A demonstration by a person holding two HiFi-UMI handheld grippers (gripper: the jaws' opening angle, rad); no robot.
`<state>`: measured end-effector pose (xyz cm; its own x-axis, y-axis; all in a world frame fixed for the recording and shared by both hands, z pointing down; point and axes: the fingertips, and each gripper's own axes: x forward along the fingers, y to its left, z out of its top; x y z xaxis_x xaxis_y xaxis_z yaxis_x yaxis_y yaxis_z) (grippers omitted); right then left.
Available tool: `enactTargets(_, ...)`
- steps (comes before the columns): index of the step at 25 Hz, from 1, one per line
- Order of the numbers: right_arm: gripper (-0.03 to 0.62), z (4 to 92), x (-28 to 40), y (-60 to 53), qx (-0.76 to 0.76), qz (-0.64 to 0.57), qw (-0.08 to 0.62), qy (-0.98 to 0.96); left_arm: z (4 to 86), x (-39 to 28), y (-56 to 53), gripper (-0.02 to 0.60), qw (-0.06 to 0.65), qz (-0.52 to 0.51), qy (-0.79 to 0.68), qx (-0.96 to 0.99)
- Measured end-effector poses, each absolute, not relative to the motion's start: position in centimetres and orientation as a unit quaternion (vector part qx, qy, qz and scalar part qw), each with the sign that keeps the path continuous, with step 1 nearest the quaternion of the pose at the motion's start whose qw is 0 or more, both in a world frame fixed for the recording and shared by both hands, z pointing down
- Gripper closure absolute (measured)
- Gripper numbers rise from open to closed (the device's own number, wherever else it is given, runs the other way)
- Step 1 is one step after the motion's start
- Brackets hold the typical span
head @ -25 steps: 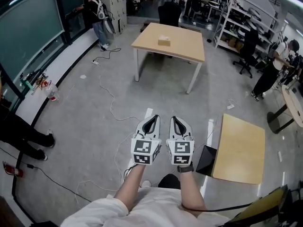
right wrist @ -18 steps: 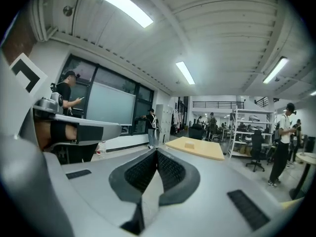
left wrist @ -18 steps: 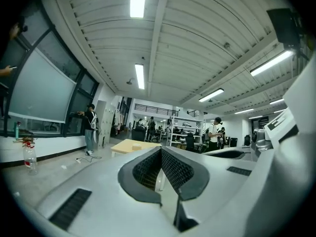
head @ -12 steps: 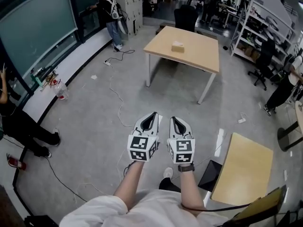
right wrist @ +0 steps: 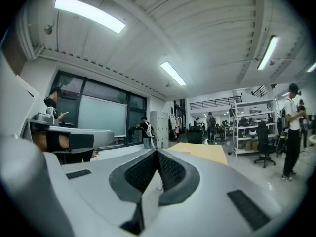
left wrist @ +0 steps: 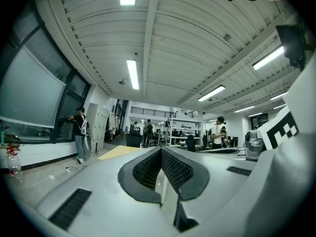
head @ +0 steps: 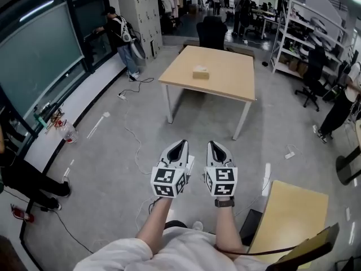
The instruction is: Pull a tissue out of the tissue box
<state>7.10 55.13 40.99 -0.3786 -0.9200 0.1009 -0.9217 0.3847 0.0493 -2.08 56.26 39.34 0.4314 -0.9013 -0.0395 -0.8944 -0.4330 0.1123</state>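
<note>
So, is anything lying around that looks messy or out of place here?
Yes: loose cables trail across the open floor between the window side and the table, where people could trip. The tissue box sits upright on the table; nothing looks spilled.

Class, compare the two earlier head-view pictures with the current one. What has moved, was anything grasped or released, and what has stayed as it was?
The person has walked forward: the table and the tissue box on it now look nearer and lower in the head view. Nothing was taken hold of or let go. The left gripper and right gripper stay side by side in front of the person, jaws together and empty, far short of the box.
</note>
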Motion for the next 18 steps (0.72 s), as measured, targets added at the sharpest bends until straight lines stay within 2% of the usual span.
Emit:
enactTargets(4, 0.595, 44.1, 8.6, 51.2, 0.556, 0.037, 0.081, -0.826, 41.9, -1.5, 52.6, 0.583, 0.062, -0.026, -0.538, 0.840)
enactTargets(11, 0.595, 46.2, 6.2, 43.6, 0.543, 0.041, 0.109, -0.832, 43.4, -2.3, 43.6, 0.583, 0.083, -0.034, -0.531, 0.842)
enactTargets(18, 0.595, 44.5, 3.1, 29.1, 0.570, 0.032, 0.112, -0.813, 42.0, -5.8, 29.0, 0.583, 0.079, -0.051, -0.510, 0.855)
